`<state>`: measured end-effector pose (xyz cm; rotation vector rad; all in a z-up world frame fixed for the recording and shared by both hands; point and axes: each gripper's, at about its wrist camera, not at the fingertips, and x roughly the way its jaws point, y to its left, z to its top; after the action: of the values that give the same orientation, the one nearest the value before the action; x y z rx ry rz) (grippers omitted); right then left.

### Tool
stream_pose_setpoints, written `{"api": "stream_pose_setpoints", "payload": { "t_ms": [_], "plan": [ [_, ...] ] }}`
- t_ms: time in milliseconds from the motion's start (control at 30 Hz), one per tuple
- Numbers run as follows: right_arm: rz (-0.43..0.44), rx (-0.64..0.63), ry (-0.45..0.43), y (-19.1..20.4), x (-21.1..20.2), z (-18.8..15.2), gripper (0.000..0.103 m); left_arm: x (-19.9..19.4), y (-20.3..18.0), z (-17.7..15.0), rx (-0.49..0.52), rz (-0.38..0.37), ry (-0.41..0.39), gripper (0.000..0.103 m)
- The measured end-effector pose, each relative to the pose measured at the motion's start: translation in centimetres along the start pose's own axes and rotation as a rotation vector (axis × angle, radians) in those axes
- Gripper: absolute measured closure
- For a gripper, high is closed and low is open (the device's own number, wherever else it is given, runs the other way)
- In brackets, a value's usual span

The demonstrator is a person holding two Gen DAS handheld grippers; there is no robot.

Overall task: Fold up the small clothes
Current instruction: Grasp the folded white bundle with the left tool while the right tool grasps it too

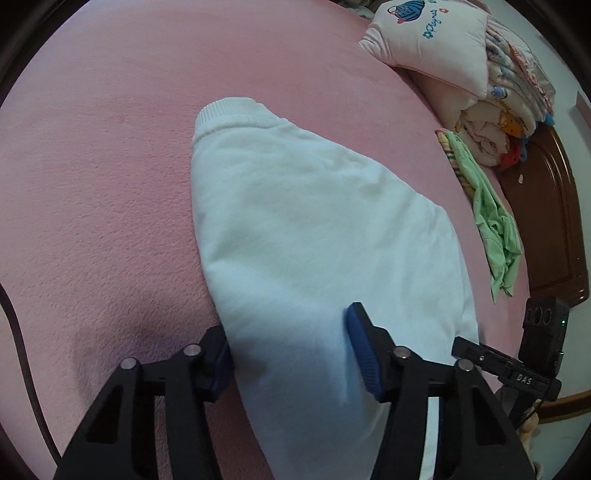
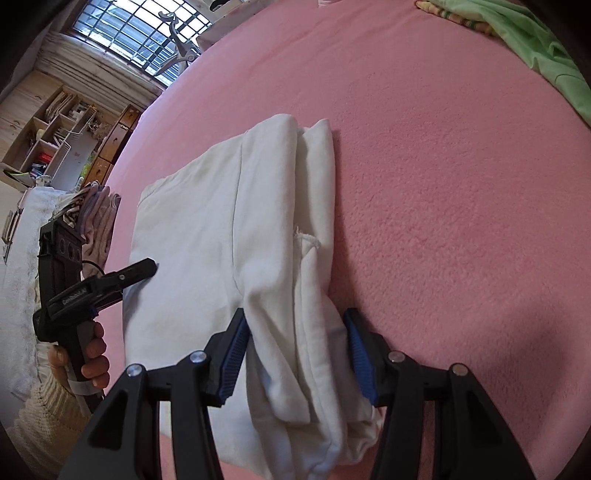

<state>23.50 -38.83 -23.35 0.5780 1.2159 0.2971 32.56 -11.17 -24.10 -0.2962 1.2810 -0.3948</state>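
Note:
A white garment (image 1: 314, 221) lies on the pink bed cover (image 1: 110, 184), its ribbed hem at the far end. My left gripper (image 1: 291, 350) straddles its near corner: the left blue pad sits against the cloth's edge, and the right pad presses into cloth that fills the gap. In the right wrist view the same garment (image 2: 207, 229) shows folded layers along its right side. My right gripper (image 2: 297, 350) is shut on that thick bundle of layers at the near end. A hand (image 2: 92, 354) holds the left gripper's handle at the garment's left edge.
A green garment (image 1: 495, 229) lies crumpled at the bed's right side, beside a stack of folded printed clothes (image 1: 498, 103) and a wooden headboard (image 1: 543, 221). Past the bed's far left edge are shelves (image 2: 48, 140), a barred window (image 2: 140, 33) and more cloth (image 2: 96, 214).

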Motion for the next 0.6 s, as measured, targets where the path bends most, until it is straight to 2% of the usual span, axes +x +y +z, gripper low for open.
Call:
{"api": "stream_pose_setpoints", "payload": {
  "t_ms": [133, 233, 300, 367, 433, 467, 500, 600],
  "plan": [
    [0.074, 0.077, 0.012, -0.9, -0.3, 0.4, 0.048, -0.1, 0.1, 0.1, -0.043, -0.003, -0.006, 0.057],
    [0.109, 0.101, 0.025, -1.0, 0.1, 0.7, 0.038, -0.1, 0.0, 0.0, -0.049, 0.008, -0.008, 0.057],
    [0.096, 0.084, 0.039, -0.4, 0.5, 1.0, 0.033, -0.1, -0.3, 0.1, -0.049, 0.019, -0.008, 0.058],
    [0.058, 0.052, 0.051, 0.4, 1.2, 1.3, 0.033, -0.1, -0.6, 0.1, -0.043, 0.037, -0.011, 0.066],
    [0.010, 0.018, 0.039, 1.1, 1.6, 1.7, 0.045, -0.4, -1.0, 0.0, -0.016, 0.079, -0.021, 0.075],
    [-0.001, 0.000, 0.047, 1.4, 1.8, 1.7, 0.061, -0.7, -1.5, -0.1, 0.007, 0.097, -0.033, 0.079],
    [0.001, -0.005, 0.045, 1.7, 1.6, 1.7, 0.069, -1.1, -2.1, -0.2, 0.026, 0.115, -0.047, 0.080],
    [-0.062, -0.094, 0.002, 3.6, 0.5, 1.1, 0.079, -2.5, -4.4, -0.5, 0.103, 0.174, -0.099, 0.084]
  ]
}}
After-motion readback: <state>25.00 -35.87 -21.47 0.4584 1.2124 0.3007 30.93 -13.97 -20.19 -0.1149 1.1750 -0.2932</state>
